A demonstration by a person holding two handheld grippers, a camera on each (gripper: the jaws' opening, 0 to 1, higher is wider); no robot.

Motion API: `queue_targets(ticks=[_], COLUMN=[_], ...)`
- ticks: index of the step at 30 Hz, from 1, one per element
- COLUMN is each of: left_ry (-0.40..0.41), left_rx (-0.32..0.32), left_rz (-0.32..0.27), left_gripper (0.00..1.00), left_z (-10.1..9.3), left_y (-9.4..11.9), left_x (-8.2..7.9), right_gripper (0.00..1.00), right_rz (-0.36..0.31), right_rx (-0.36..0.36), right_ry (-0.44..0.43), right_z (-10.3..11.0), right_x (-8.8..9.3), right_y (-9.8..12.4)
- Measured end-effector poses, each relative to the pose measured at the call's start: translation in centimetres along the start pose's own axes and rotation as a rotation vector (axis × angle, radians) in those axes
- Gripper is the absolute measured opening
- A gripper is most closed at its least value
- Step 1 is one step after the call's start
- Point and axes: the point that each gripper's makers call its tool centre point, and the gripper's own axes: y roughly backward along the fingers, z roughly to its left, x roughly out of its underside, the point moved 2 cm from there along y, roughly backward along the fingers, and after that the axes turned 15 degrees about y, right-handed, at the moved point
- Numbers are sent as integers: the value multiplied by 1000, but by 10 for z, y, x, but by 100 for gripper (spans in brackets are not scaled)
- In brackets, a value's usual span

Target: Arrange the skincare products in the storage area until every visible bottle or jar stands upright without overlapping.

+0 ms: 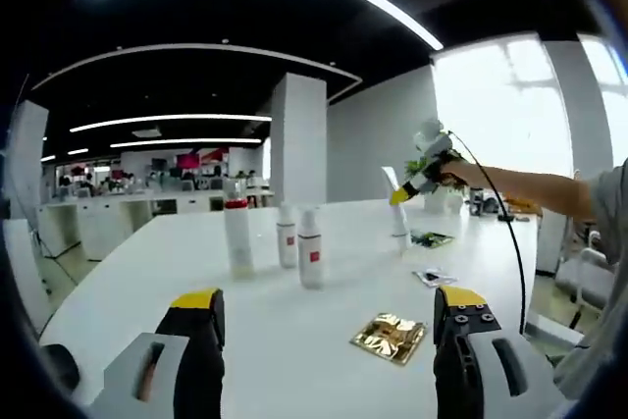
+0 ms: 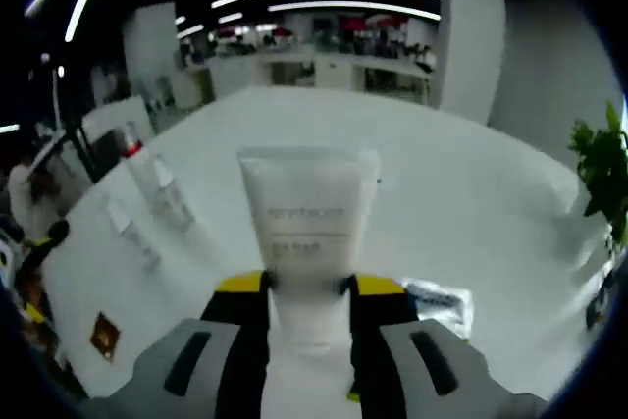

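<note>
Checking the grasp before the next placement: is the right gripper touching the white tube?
Touching. In the right gripper view the right gripper has its jaws closed on both sides of the white tube, with no gap showing.

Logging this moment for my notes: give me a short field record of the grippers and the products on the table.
left gripper: open, holding nothing, above the white table
right gripper: shut on a white tube
standing bottles: three, upright, apart from each other
gold sachet: flat on table
other packets: two, lying flat
</note>
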Motion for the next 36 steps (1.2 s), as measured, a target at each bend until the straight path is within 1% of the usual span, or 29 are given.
queue_targets(ticks=[1, 3, 5, 9, 10, 14, 15, 16, 19, 20, 24, 26, 29, 33, 35, 36], left_ry=[2, 2, 1, -6, -10, -5, -4, -6, -13, -16, -14, -14, -14, -12, -11, -9], left_rx=[0, 0, 0, 6, 14, 36, 39, 41, 41, 42, 47, 50, 51, 52, 50, 46], left_rz=[-2, -4, -3, -1, 1, 5, 7, 11, 21, 24, 26, 28, 31, 33, 34, 35], left_gripper=[90, 90, 90, 90, 90, 90, 90, 90, 90, 90, 90, 90, 90, 89, 89, 89], left_z=[0, 1, 0, -3, -5, -9, -11, -12, -13, -14, -16, -16, -17, -16, -15, -14], left_y=[0, 0, 0, -1, -2, -4, -5, -6, -8, -8, -9, -10, -10, -10, -10, -11], left_x=[0, -1, -1, 0, 0, 3, 3, 5, 7, 8, 9, 10, 11, 12, 12, 12], right_gripper=[29, 29, 29, 29, 29, 29, 29, 29, 29, 29, 29, 29, 29, 29, 30, 30], right_rz=[-41, -91, -159, -199, -195, -250, -262, -267, -291, -305, -342, -354, -366, -372, -372, -373], right_rx=[12, 28, 31, 24, 12, -32, -52, -58, -95, -109, -138, -156, -197, -211, -221, -215], right_ry=[2, 2, 17, 19, 21, 37, 49, 51, 70, 90, 120, 112, 89, 75, 66, 75], right_z=[0, 2, 9, 21, 27, 53, 63, 66, 86, 97, 121, 131, 148, 156, 164, 167], right_x=[-5, -11, -18, -24, -25, -33, -35, -36, -40, -42, -45, -45, -40, -35, -31, -30], right_y=[3, 9, 17, 26, 29, 43, 47, 49, 55, 57, 58, 55, 46, 38, 33, 33])
